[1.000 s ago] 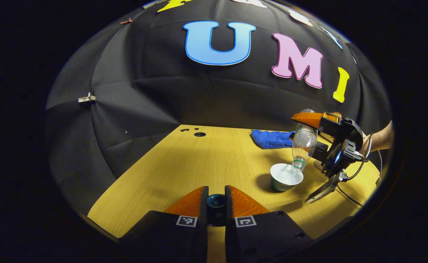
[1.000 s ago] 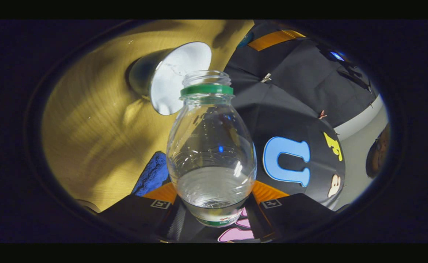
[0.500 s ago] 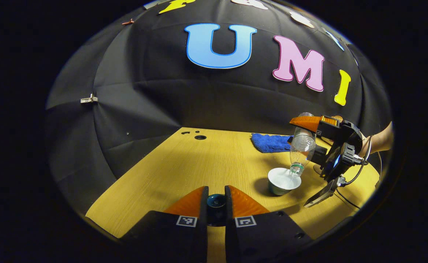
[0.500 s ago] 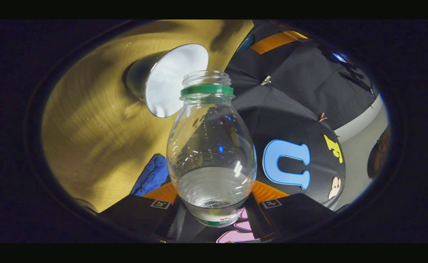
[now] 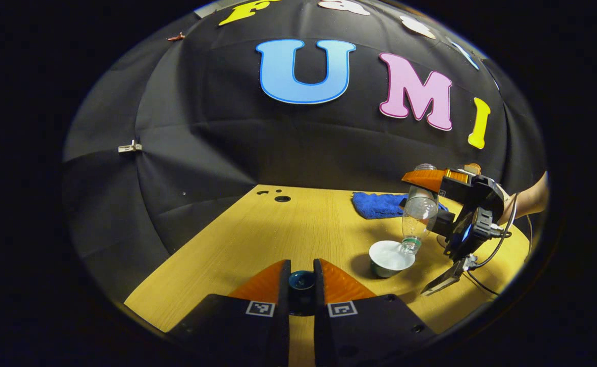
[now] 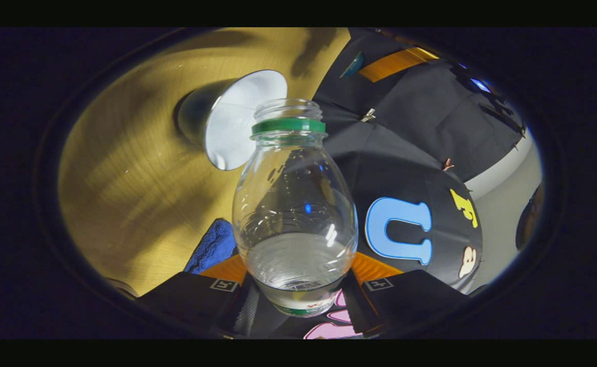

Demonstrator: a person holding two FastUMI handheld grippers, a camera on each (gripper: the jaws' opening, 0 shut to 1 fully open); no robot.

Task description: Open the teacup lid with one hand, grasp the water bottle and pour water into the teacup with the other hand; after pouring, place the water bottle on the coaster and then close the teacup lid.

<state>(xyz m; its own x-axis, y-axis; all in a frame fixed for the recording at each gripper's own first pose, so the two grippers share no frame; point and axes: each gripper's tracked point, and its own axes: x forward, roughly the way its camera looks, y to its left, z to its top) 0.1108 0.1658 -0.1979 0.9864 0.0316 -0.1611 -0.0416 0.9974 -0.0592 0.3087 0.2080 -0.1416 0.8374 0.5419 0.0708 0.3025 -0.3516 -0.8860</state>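
Observation:
The clear water bottle [image 5: 417,218] with a green neck ring is tipped mouth-down over the teacup [image 5: 389,257], a green cup that is white inside and stands open on the wooden table [image 5: 278,229]. My right gripper [image 5: 428,201] is shut on the bottle's body. In the right gripper view the bottle [image 6: 294,204] stands between the fingers of my right gripper [image 6: 296,272], some water sits at its base end, and the teacup [image 6: 232,120] lies just past its mouth. My left gripper [image 5: 301,279] is shut on the dark teal lid [image 5: 301,281], held above the table's near side.
A blue cloth [image 5: 380,204] lies at the back of the table behind the cup. Small holes [image 5: 281,198] mark the far left of the tabletop. A person's forearm [image 5: 530,196] and a cable trail behind the right gripper. Black cloth walls the booth.
The bottle stays tipped over the cup in the right gripper. The left gripper with the lid has shifted slightly, so the cup and bottle sit a little lower and farther in its view.

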